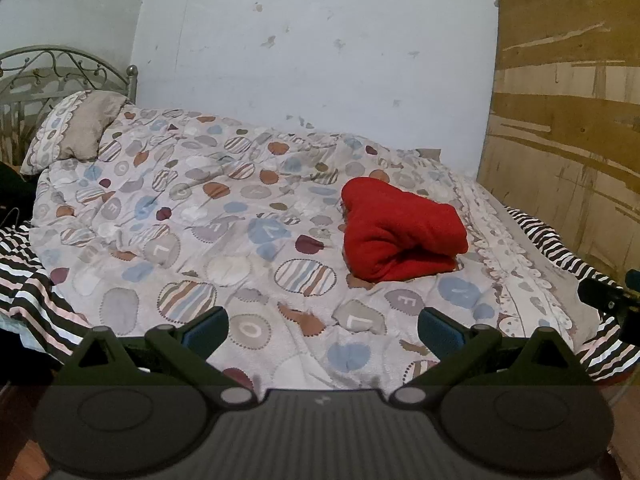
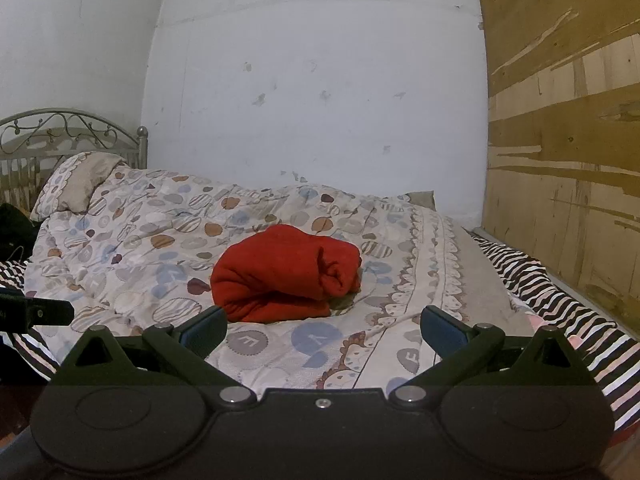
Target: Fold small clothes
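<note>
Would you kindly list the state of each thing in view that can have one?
Red garment: folded into a bundle, lying on the duvet, ungripped.
Left gripper: open, empty, short of the garment.
Right gripper: open, empty, short of the garment.
Duvet: spread over the bed, rumpled.
Pillow: propped at the headboard.

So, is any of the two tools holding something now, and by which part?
Nothing is held. The left tool and the right tool are both open and empty; the red garment lies bundled on the duvet, untouched.
</note>
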The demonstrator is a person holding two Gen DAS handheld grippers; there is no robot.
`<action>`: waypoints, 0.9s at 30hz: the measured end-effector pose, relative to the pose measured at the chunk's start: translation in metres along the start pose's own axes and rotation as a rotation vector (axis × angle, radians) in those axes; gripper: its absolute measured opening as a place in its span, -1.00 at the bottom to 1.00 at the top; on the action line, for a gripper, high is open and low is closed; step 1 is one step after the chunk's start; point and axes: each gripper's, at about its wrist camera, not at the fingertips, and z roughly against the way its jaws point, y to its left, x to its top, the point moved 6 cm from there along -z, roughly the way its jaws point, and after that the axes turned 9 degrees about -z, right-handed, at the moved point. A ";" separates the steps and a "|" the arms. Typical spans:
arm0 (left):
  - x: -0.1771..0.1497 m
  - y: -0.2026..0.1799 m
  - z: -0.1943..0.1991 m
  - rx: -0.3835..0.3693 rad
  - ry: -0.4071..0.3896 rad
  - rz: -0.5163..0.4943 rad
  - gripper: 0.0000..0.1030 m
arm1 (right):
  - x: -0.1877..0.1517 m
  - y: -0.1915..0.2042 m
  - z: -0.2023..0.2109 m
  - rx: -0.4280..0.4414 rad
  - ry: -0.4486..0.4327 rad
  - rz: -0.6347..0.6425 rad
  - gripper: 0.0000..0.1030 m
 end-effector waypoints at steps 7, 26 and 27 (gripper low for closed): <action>0.000 -0.001 -0.001 0.006 0.008 0.002 0.99 | -0.001 0.000 0.000 -0.001 0.001 -0.001 0.99; 0.001 0.000 0.000 0.010 0.008 0.005 0.99 | 0.000 0.000 -0.001 -0.001 0.003 -0.001 0.99; 0.001 0.000 0.000 0.009 0.008 0.005 0.99 | 0.000 0.000 -0.001 -0.001 0.002 -0.002 0.99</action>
